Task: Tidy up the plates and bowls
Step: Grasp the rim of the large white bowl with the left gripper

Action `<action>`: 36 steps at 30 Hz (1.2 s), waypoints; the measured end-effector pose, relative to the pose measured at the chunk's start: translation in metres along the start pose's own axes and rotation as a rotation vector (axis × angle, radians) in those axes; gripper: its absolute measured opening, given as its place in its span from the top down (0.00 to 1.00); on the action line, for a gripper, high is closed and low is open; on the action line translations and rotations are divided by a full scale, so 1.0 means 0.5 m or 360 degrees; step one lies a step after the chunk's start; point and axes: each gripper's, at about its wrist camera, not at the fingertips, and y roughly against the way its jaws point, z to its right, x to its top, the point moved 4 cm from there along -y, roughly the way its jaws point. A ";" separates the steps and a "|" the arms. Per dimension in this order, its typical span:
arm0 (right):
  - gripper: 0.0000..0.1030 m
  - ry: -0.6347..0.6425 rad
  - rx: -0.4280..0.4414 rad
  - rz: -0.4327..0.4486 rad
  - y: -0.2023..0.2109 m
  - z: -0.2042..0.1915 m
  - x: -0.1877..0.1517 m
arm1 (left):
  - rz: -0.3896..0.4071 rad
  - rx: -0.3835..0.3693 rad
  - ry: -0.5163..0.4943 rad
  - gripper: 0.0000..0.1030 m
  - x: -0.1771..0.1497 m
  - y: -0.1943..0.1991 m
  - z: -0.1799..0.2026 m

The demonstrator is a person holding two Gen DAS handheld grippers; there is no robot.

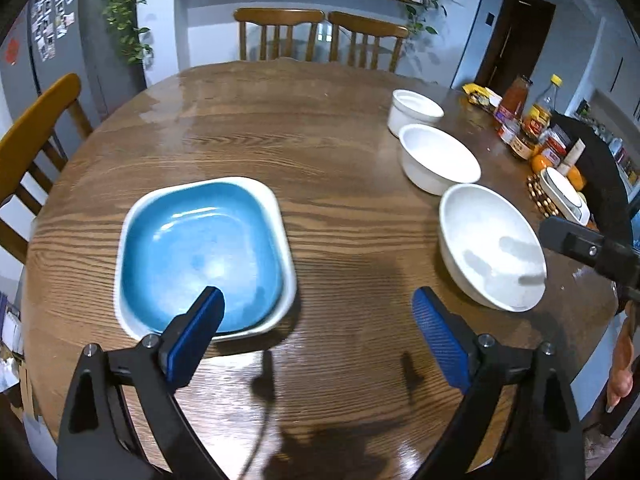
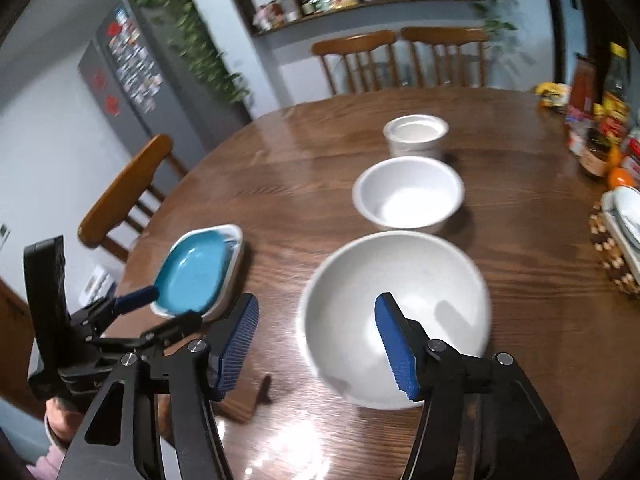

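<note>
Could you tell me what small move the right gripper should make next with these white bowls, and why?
Probably ease the right gripper forward over the near rim of the largest white bowl and close. Its jaws are open and empty, one finger already over that bowl, and the medium white bowl and small white bowl stand unnested in a line beyond it.

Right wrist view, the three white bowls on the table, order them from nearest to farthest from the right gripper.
1. Large white bowl, right at the open right gripper, one finger over its rim.
2. Medium white bowl, behind the large one, mid-table.
3. Small white bowl, farthest, toward the chairs.
</note>
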 end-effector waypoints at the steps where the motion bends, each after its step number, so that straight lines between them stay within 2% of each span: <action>1: 0.40 -0.0014 -0.0014 0.0008 0.004 0.012 -0.001 | -0.0007 -0.0015 0.0002 0.08 0.000 -0.005 0.010; 5: 0.40 -0.0071 -0.0106 0.0032 0.012 0.064 -0.007 | -0.0013 -0.0046 0.0016 0.08 0.005 -0.019 0.041; 11: 0.40 -0.0156 -0.0126 0.0037 0.017 0.127 -0.023 | 0.0015 -0.0050 0.0034 0.08 0.018 -0.032 0.077; 17: 0.40 -0.0240 -0.0095 0.0037 0.023 0.180 -0.038 | -0.0004 -0.0028 0.0019 0.08 0.026 -0.053 0.104; 26: 0.40 -0.0269 -0.0053 -0.0050 -0.022 0.191 -0.047 | -0.0059 -0.0036 -0.0001 0.10 0.044 -0.115 0.144; 27: 0.40 -0.0268 -0.0046 -0.0055 -0.026 0.190 -0.048 | -0.0076 -0.0027 -0.0008 0.14 0.044 -0.123 0.148; 28: 0.40 -0.0267 -0.0030 -0.0066 -0.033 0.187 -0.049 | -0.0099 -0.0036 -0.0009 0.26 0.044 -0.132 0.151; 29: 0.40 -0.0269 -0.0030 -0.0080 -0.038 0.186 -0.050 | -0.0129 -0.0065 -0.0007 0.33 0.042 -0.141 0.153; 31: 0.46 -0.0268 -0.0015 -0.0095 -0.050 0.183 -0.052 | -0.0189 -0.0109 -0.0006 0.56 0.037 -0.157 0.154; 32: 0.57 -0.0273 0.0000 -0.0106 -0.055 0.182 -0.054 | -0.0200 -0.0119 -0.0005 0.61 0.035 -0.161 0.154; 33: 0.68 -0.0290 0.0022 -0.0125 -0.060 0.182 -0.056 | -0.0214 -0.0135 0.0002 0.73 0.035 -0.167 0.155; 34: 0.74 -0.0297 0.0029 -0.0133 -0.066 0.182 -0.056 | -0.0226 -0.0169 0.0018 0.80 0.033 -0.171 0.154; 35: 0.80 -0.0301 0.0034 -0.0139 -0.070 0.181 -0.056 | -0.0228 -0.0193 0.0038 0.82 0.032 -0.170 0.151; 36: 0.81 -0.0306 0.0040 -0.0132 -0.071 0.179 -0.057 | -0.0217 -0.0191 0.0036 0.86 0.031 -0.165 0.149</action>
